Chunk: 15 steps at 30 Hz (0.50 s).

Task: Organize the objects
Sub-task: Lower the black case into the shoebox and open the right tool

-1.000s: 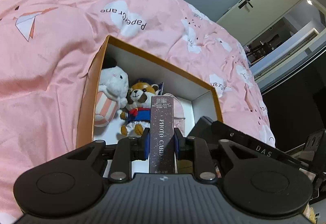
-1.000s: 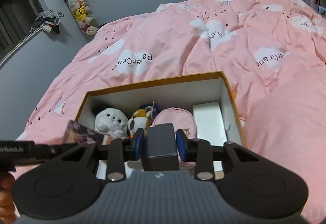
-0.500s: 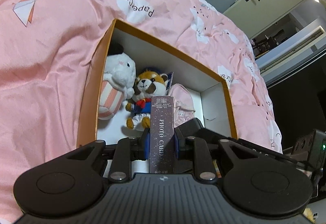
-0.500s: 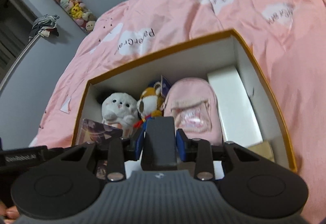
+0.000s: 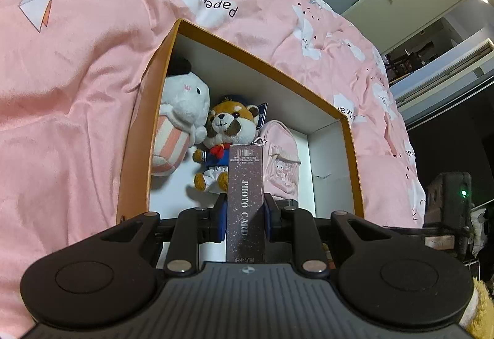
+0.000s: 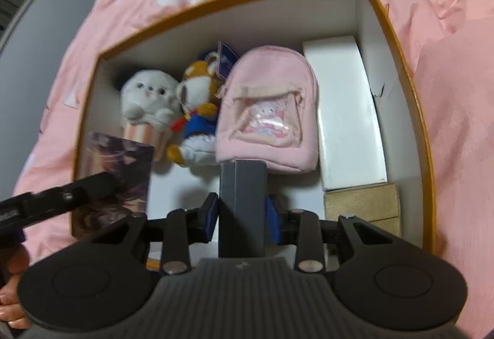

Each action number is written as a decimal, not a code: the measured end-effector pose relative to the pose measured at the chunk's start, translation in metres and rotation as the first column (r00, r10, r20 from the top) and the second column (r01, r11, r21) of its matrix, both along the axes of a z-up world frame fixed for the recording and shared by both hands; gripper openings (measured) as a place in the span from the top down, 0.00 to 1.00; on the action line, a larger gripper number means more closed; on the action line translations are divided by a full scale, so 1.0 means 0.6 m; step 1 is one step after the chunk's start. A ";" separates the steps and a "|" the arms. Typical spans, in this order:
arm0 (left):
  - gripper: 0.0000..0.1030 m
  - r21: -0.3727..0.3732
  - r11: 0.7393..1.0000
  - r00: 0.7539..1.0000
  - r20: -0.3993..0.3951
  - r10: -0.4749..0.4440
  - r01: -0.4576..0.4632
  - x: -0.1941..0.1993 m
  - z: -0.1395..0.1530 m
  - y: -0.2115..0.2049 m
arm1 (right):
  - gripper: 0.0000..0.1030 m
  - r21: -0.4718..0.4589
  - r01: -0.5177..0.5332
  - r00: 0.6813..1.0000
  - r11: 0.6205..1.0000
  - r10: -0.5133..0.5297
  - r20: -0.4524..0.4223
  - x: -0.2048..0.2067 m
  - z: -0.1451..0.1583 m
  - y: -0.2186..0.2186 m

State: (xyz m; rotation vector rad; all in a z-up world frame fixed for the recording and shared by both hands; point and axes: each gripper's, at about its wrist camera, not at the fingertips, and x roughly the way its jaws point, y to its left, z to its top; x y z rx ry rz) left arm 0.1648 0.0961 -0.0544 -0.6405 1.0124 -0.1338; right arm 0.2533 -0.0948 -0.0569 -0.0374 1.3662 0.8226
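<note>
Over an open orange box on a pink bed, the right gripper clamps a grey box and the left gripper clamps a photo card box (both poised above the box's bare near floor); best lowered flat there, clear of the pink backpack.

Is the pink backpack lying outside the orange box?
No, the pink backpack lies inside the orange box, beside the white box.

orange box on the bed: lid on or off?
Off. The orange box is open-topped, with the white plush, red panda plush and pink mini backpack visible inside; no lid in view.
</note>
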 end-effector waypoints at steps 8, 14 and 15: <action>0.76 -0.002 1.000 1.000 -0.015 -0.010 0.010 0.004 -0.005 -0.002 | 0.61 -0.189 -0.166 0.956 0.968 0.205 0.211 -0.028 0.016 0.025; 0.76 -0.003 1.000 1.000 -0.023 -0.015 0.015 0.008 -0.008 -0.005 | 0.65 -0.223 -0.237 0.898 0.946 0.301 0.323 -0.041 0.043 0.015; 0.76 -0.001 1.000 1.000 -0.025 -0.016 0.016 0.009 -0.008 -0.007 | 0.75 -0.214 -0.242 0.895 0.946 0.303 0.327 -0.041 0.044 0.016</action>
